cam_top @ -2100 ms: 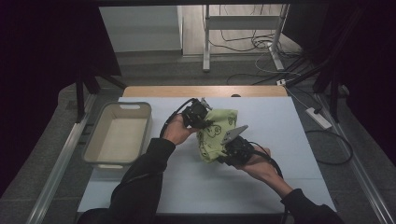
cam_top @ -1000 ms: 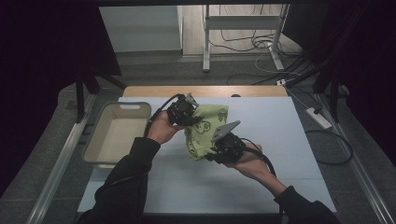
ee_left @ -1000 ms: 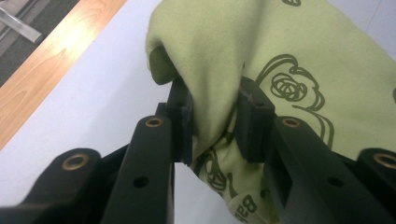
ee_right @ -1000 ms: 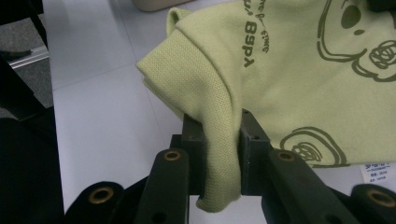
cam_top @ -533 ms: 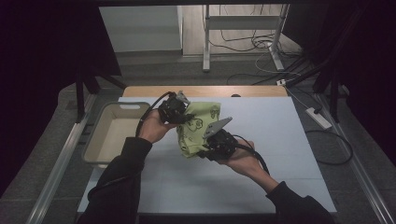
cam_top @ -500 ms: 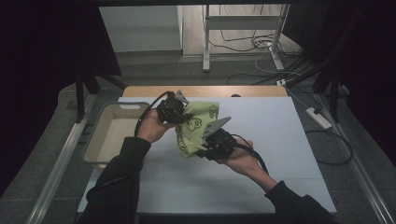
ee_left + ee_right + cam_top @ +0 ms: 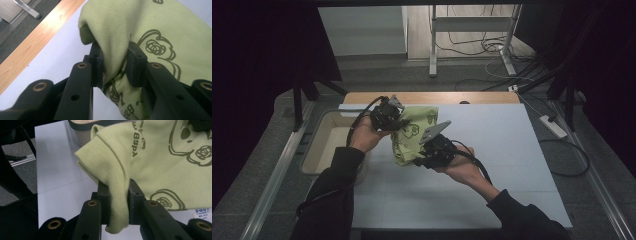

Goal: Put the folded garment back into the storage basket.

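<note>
Held above the white table (image 7: 512, 150) beside a beige tray (image 7: 319, 150): a light green garment (image 7: 412, 132) printed with dark outline drawings and the word "Baby", pinched in folds between the closed jaws of left gripper (image 7: 113, 63) and right gripper (image 7: 118, 202).

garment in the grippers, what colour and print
The garment is light green with dark olive cartoon line drawings and lettering, clearest in the right gripper view.
</note>
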The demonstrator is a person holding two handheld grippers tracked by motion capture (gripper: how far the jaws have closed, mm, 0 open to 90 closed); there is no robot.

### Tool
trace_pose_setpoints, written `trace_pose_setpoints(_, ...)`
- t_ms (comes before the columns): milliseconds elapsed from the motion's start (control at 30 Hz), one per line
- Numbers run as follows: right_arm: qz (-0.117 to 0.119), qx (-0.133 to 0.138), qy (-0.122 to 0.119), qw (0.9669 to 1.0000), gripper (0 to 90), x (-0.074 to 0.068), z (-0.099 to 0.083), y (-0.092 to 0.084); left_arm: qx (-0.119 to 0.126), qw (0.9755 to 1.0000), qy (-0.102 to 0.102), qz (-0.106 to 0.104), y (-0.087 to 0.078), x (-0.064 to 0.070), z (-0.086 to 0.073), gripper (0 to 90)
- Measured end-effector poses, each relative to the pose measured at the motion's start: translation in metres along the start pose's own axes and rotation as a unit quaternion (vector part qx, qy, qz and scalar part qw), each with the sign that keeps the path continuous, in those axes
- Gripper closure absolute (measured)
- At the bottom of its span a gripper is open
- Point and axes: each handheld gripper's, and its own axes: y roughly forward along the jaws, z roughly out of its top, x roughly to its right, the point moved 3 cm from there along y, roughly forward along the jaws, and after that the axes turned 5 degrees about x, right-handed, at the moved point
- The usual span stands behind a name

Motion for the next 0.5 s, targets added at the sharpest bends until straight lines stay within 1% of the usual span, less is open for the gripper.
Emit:
trace_pose_setpoints(300,0.010,0.011,-0.001,0.9999,76.2,-0.003,0.013,0.010,-0.001,0.9999,0.001,0.017,-0.015,-0.009,-0.010,69.7)
trace_pose_setpoints(500,0.017,0.016,0.001,0.9997,76.2,-0.006,0.023,0.020,0.001,0.9996,-0.004,0.029,-0.023,-0.016,-0.018,69.7)
